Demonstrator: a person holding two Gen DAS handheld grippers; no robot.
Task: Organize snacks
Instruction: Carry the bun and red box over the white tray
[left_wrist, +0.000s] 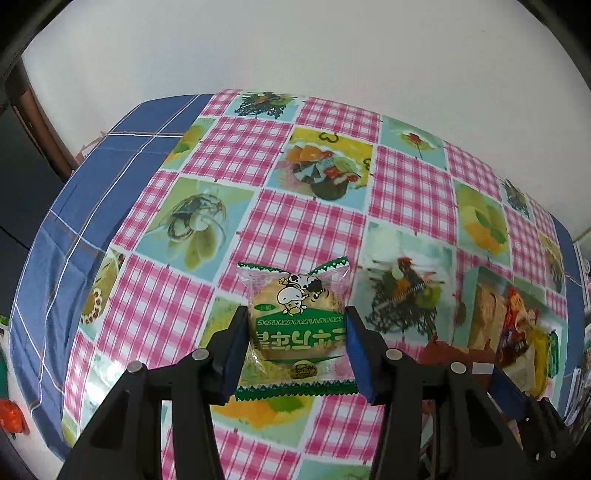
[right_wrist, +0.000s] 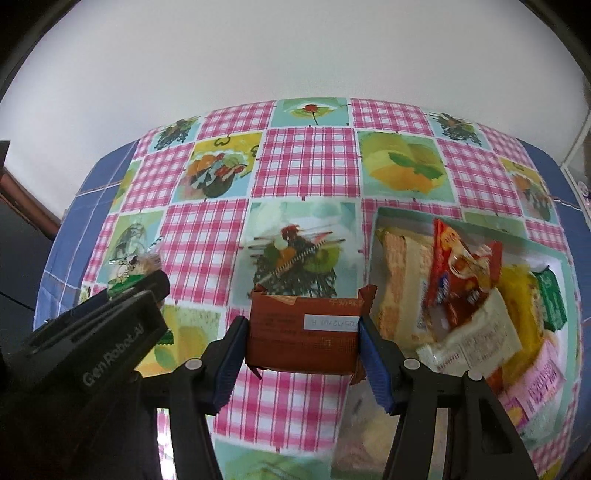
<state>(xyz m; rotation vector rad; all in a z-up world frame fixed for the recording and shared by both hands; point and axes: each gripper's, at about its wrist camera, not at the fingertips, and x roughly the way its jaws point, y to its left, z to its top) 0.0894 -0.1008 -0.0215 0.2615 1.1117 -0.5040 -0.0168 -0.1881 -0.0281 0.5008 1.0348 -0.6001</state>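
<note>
My left gripper (left_wrist: 295, 328) is shut on a green-and-clear biscuit packet (left_wrist: 295, 317) with a cartoon cow, held above the checked tablecloth. My right gripper (right_wrist: 302, 339) is shut on a brown snack packet (right_wrist: 303, 332) with a white date label, its blue pads pressing both sides. In the right wrist view the left gripper's body (right_wrist: 92, 332) shows at the lower left with the biscuit packet (right_wrist: 133, 269) peeking past it. A shallow box (right_wrist: 391, 218) at the right holds several snack packets (right_wrist: 465, 280). In the left wrist view that box (left_wrist: 469, 291) lies at the right.
The table wears a pink-check and fruit-picture cloth (left_wrist: 306, 225) over a blue cloth (left_wrist: 88, 199), with a white wall behind. A dark wooden frame (left_wrist: 40, 122) stands beyond the table's left edge. An orange object (left_wrist: 13, 417) sits at the far lower left.
</note>
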